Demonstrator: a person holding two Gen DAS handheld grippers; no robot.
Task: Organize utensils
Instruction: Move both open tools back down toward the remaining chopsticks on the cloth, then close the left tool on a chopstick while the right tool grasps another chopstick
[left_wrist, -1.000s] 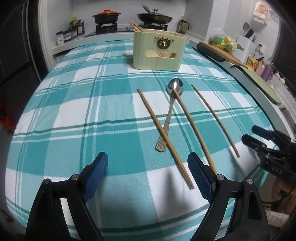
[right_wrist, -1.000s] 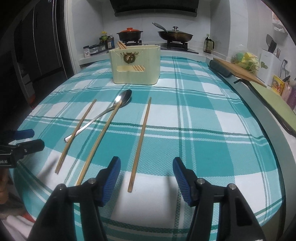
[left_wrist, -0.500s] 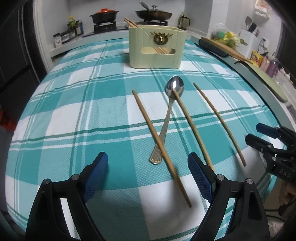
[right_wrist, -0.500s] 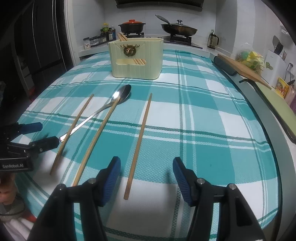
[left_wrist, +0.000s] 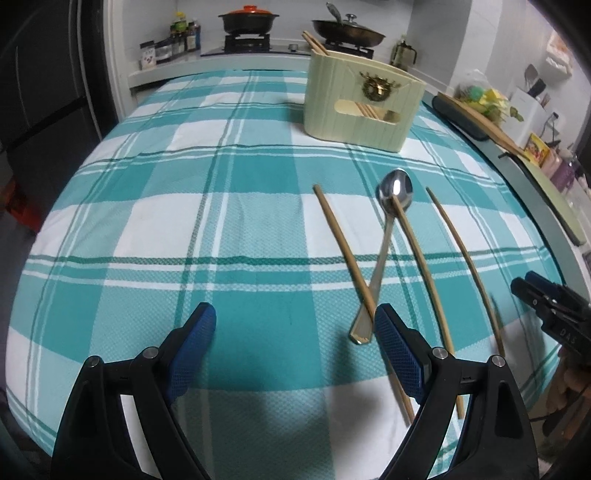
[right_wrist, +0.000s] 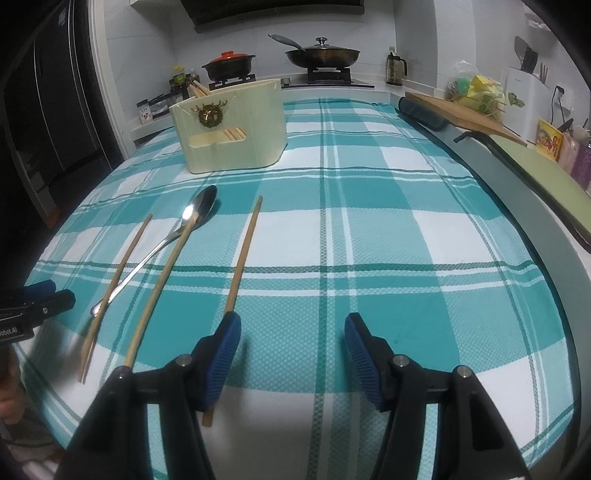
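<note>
Three loose wooden chopsticks and a steel spoon (left_wrist: 386, 240) lie on the teal checked tablecloth (left_wrist: 166, 221). The middle chopstick (left_wrist: 424, 280) rests its tip in the spoon's bowl, and the left chopstick (left_wrist: 347, 258) crosses the spoon's handle. A cream utensil holder (left_wrist: 364, 103) with chopsticks inside stands further back. My left gripper (left_wrist: 295, 332) hovers open over bare cloth, its right finger beside the spoon's handle end. My right gripper (right_wrist: 293, 347) is open too, with the right chopstick (right_wrist: 243, 254) running under its left finger. The spoon (right_wrist: 166, 243) and holder (right_wrist: 229, 125) lie to its left.
Behind the table a stove carries a red-lidded pot (left_wrist: 247, 16) and a lidded pan (right_wrist: 323, 53). A wooden cutting board (right_wrist: 461, 114) and a grey counter rim (right_wrist: 535, 206) run along the right. Jars stand at the back left. Each view shows the other gripper at its edge.
Both grippers shifted and rolled. In the left view the utensils slid right, towards the right finger. In the right view they slid left, so the right chopstick now runs under the left finger.
</note>
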